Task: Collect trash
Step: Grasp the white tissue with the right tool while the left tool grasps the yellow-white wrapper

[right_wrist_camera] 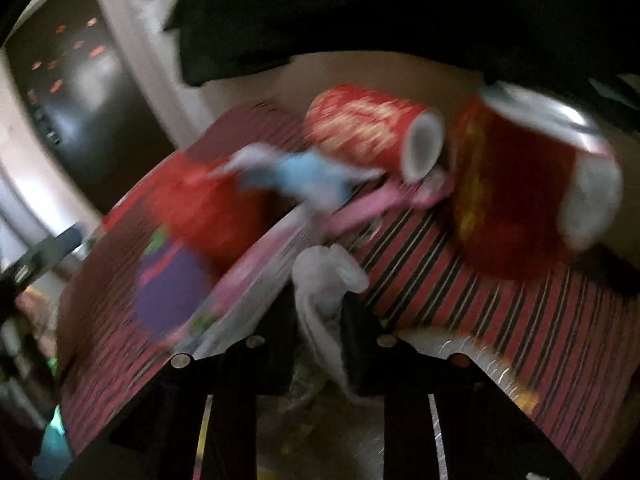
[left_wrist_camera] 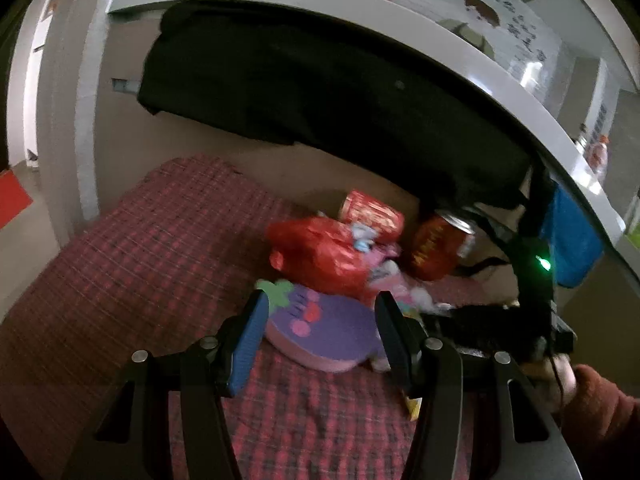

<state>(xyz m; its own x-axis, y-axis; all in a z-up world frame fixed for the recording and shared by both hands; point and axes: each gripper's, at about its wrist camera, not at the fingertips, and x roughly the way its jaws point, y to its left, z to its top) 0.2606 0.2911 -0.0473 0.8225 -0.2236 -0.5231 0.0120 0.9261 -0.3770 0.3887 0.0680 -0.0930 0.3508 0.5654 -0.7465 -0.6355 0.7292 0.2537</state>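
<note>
Trash lies piled on a red plaid cushion (left_wrist_camera: 132,264): a red plastic bag (left_wrist_camera: 316,252), a red paper cup on its side (left_wrist_camera: 372,212), a red drink can (left_wrist_camera: 436,248) and pink wrappers (left_wrist_camera: 396,284). My left gripper (left_wrist_camera: 324,320) is open just in front of a purple eggplant-shaped pad (left_wrist_camera: 320,328). My right gripper (right_wrist_camera: 320,300) is shut on a white crumpled tissue (right_wrist_camera: 324,280), close to the pile. The right wrist view is blurred; it shows the cup (right_wrist_camera: 372,132), the can (right_wrist_camera: 520,184) and the red bag (right_wrist_camera: 204,208).
A black garment (left_wrist_camera: 320,92) hangs over the white counter edge (left_wrist_camera: 440,36) above the cushion. A blue cloth (left_wrist_camera: 572,240) hangs at the right. The other gripper and a hand in a red sleeve (left_wrist_camera: 592,400) are at the right of the left wrist view.
</note>
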